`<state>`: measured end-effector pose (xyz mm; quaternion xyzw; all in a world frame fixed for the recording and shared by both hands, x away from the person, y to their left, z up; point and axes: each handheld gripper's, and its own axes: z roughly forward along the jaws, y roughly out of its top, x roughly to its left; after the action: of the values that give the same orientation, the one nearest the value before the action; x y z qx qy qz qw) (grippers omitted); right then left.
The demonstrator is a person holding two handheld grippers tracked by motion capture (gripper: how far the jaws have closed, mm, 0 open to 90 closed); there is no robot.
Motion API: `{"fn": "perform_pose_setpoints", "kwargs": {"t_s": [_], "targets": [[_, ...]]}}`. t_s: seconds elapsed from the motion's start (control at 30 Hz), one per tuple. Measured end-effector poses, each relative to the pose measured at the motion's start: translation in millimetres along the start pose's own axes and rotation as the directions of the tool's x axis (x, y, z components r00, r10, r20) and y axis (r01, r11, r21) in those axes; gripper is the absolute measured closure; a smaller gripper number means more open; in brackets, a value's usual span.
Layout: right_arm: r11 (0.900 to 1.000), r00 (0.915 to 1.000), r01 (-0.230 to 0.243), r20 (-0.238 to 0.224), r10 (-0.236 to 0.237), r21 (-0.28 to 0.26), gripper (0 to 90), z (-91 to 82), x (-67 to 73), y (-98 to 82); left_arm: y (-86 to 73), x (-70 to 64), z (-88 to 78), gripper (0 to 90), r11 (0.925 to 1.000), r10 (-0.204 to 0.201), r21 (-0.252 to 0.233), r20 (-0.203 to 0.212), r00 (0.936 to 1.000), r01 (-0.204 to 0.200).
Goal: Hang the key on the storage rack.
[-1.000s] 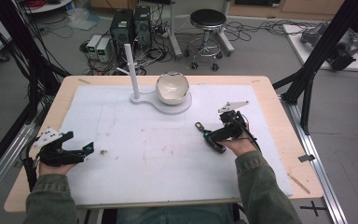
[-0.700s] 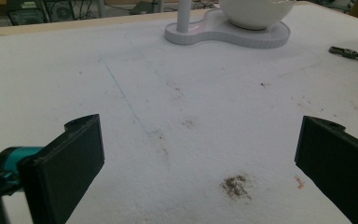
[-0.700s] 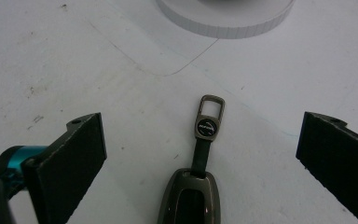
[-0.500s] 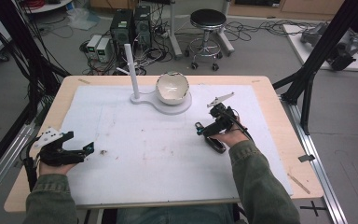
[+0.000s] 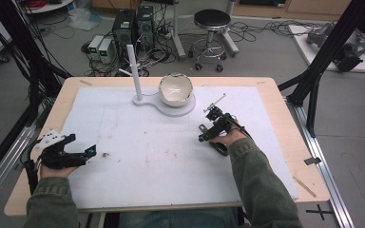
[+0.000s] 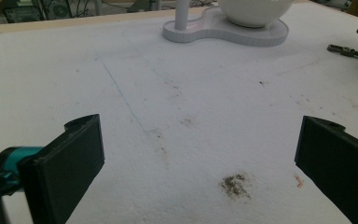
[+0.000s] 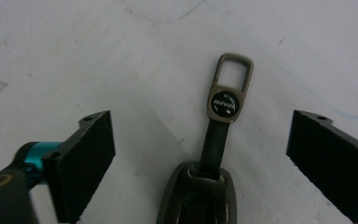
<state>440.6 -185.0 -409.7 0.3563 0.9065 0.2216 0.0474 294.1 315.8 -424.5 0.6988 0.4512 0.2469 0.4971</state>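
Note:
A dark key fob (image 7: 199, 193) with a short strap and a metal clasp (image 7: 229, 86) lies flat on the white mat (image 5: 171, 166). My right gripper (image 7: 205, 137) hangs over it, one jaw on each side of the strap. Its jaws have just been closing a little, but the pads are still well clear of the fob. In the high view the right gripper (image 5: 204, 133) points down and left over the fob (image 5: 218, 147), right of centre. My left gripper (image 5: 88, 153) rests at the mat's left edge, open (image 6: 196, 144) and with nothing in it.
A white stand (image 5: 168, 105) with an upright post (image 5: 134, 71) holds a white bowl (image 5: 176, 89) at the back middle of the mat. The bowl and stand base (image 6: 242, 32) lie far ahead of the left gripper. The wooden table edge (image 5: 285, 137) runs along the right.
My right hand has moved left and slightly down, so its gripper now stands over the key fob. The left hand and gripper have not moved.

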Motion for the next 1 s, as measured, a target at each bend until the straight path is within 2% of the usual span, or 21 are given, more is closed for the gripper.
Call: {"fn": "perform_pose_setpoints", "kwargs": {"t_s": [0.03, 0.2, 0.23, 0.3, 0.37, 0.4, 0.47, 0.5, 0.57, 0.77, 0.87, 0.97, 1.0], "targets": [[1.000, 0.9999, 0.008, -0.006, -0.008, 0.021, 19.2, 0.4, 0.1, -0.4, 0.0, 0.0, 0.0, 1.8, 1.0000, 0.000, 0.000, 0.000, 1.0000, 0.000], [0.999, 0.9999, -0.012, -0.003, 0.012, 0.032, 27.7, 1.2, -0.3, -0.6, -0.1, -0.8, 0.4, 1.8, 1.0000, 0.004, 0.004, -0.001, 1.0000, -0.004], [0.999, 0.9995, -0.030, 0.009, 0.030, 0.042, 31.6, 1.6, -0.3, 0.0, 0.0, -0.8, 0.0, 1.8, 1.0000, 0.002, 0.001, -0.006, 1.0000, -0.002], [0.998, 0.9990, -0.036, 0.029, 0.035, 0.058, 33.8, 2.8, -1.0, -0.2, 0.2, -0.3, -0.5, 1.8, 1.0000, -0.006, -0.005, -0.006, 1.0000, 0.006], [0.997, 0.9986, -0.043, 0.034, 0.040, 0.068, 35.2, 3.4, -1.0, -0.3, 0.2, -0.1, -0.7, 1.8, 1.0000, -0.006, -0.006, -0.007, 1.0000, 0.006], [0.996, 0.9990, -0.040, 0.023, 0.038, 0.075, 36.9, 5.1, -1.9, -0.4, 0.1, -0.2, -0.5, 1.8, 1.0000, -0.006, -0.006, -0.006, 1.0000, 0.006], [0.996, 0.9988, -0.040, 0.031, 0.037, 0.075, 36.9, 5.6, -2.0, -0.1, 0.1, -0.2, -0.3, 1.8, 1.0000, -0.007, -0.006, -0.005, 1.0000, 0.007], [0.997, 0.9975, -0.047, 0.056, 0.043, 0.069, 36.9, 5.9, -2.2, 0.8, 0.0, 0.0, -0.2, 1.8, 1.0000, -0.003, -0.001, -0.004, 1.0000, 0.003], [0.997, 0.9975, -0.044, 0.059, 0.040, 0.069, 37.8, 6.1, -2.2, 1.2, 0.0, 0.3, 0.1, 1.8, 1.0000, -0.001, 0.002, -0.004, 1.0000, 0.001], [0.995, 0.9970, -0.051, 0.063, 0.045, 0.084, 51.4, 7.7, -3.4, 1.0, -0.2, 0.1, 0.6, 1.8, 1.0000, -0.005, 0.000, -0.003, 1.0000, 0.005], [0.992, 0.9939, -0.101, 0.052, 0.097, 0.077, 60.8, 6.3, -6.2, 0.4, -0.3, 0.3, 0.7, 1.8, 1.0000, -0.007, 0.002, -0.002, 1.0000, 0.007], [0.993, 0.9955, -0.095, 0.013, 0.094, 0.075, 69.0, 5.8, -7.8, -0.4, -0.6, 0.8, 1.7, 1.8, 0.9999, -0.004, 0.012, 0.002, 1.0000, 0.004], [0.993, 0.9958, -0.091, 0.014, 0.091, 0.075, 70.5, 5.9, -8.3, -0.3, -0.7, 0.5, 2.2, 1.8, 0.9999, -0.008, 0.009, 0.000, 1.0000, 0.008]]}}
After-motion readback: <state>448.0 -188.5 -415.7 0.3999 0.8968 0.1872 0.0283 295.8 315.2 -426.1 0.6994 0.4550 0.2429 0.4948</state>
